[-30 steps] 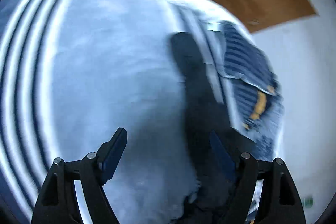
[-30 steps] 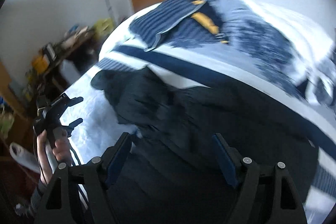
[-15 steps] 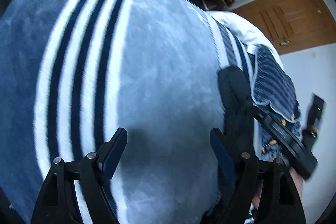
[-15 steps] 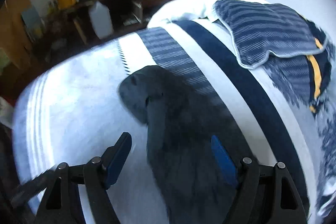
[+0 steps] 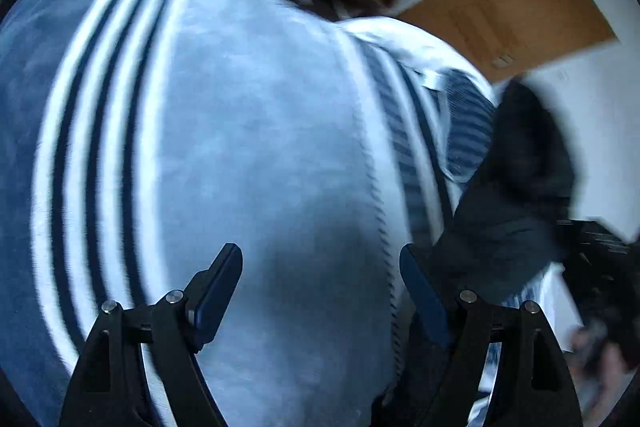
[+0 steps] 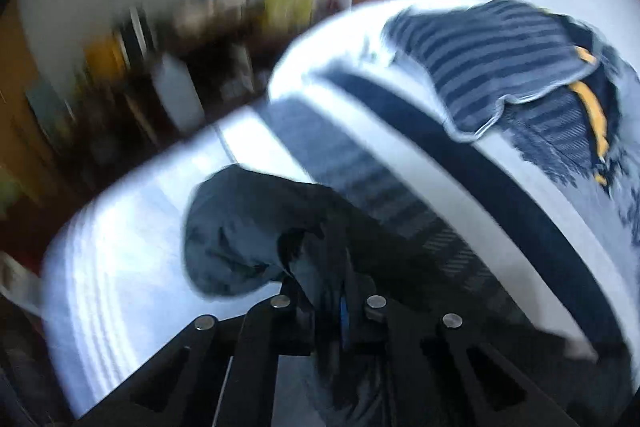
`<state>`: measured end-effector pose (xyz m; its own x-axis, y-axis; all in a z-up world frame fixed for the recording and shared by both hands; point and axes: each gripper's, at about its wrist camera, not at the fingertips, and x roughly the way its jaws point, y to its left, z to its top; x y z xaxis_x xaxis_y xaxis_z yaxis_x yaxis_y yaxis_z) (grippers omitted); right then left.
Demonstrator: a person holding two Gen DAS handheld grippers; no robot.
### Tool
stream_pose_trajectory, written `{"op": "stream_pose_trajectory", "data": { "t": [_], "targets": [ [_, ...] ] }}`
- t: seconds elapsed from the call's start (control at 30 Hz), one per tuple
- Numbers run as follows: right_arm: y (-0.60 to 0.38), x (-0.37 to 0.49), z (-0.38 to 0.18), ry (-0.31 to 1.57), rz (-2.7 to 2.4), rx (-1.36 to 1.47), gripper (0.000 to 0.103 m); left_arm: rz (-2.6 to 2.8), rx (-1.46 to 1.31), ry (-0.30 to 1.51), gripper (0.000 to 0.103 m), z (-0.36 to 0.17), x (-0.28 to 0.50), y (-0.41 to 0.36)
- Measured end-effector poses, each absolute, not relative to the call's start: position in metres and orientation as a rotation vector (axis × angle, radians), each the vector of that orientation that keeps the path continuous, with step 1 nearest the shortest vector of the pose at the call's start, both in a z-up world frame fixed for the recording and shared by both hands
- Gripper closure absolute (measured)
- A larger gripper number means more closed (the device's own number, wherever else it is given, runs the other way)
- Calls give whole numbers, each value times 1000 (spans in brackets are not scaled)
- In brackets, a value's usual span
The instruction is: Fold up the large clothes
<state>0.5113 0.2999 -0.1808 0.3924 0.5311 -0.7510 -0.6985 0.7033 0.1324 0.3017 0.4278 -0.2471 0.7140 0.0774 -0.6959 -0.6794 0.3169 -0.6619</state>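
The dark garment [image 6: 240,227] lies on the bed's pale blue blanket [image 5: 240,147], beside the striped bedding [image 6: 400,155]. The right gripper [image 6: 340,291] is closing its jaws, and they pinch a fold of the dark cloth between the pads. In the left wrist view that cloth rises at the right edge [image 5: 520,167]. The left gripper [image 5: 320,291] hangs spread wide above the blanket, nothing between its fingers. A striped pillow [image 6: 500,67] sits further back.
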Motion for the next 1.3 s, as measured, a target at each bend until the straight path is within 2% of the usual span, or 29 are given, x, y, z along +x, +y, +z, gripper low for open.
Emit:
{"op": "stream_pose_trajectory", "data": {
  "t": [0.23,0.43,0.63,0.77,1.1,1.2,1.3],
  "targets": [
    [154,487,-71,737,775,90,96,384,-1058,620,22,-231,325,390],
    [-19,443,-50,628,579,399,96,175,-952,630,22,-207,348,313],
    [-144,419,-92,629,403,565,96,5,-727,725,22,-192,360,199],
    [-196,415,-122,642,344,605,96,-33,-619,762,22,-193,360,156],
    [-286,419,-205,727,365,845,96,-160,-584,896,22,-207,376,104],
    [-307,419,-231,779,361,917,93,-147,-567,937,22,-208,384,92],
    [-331,429,-257,917,373,983,89,-102,-550,1001,22,-209,390,80]
  ]
}}
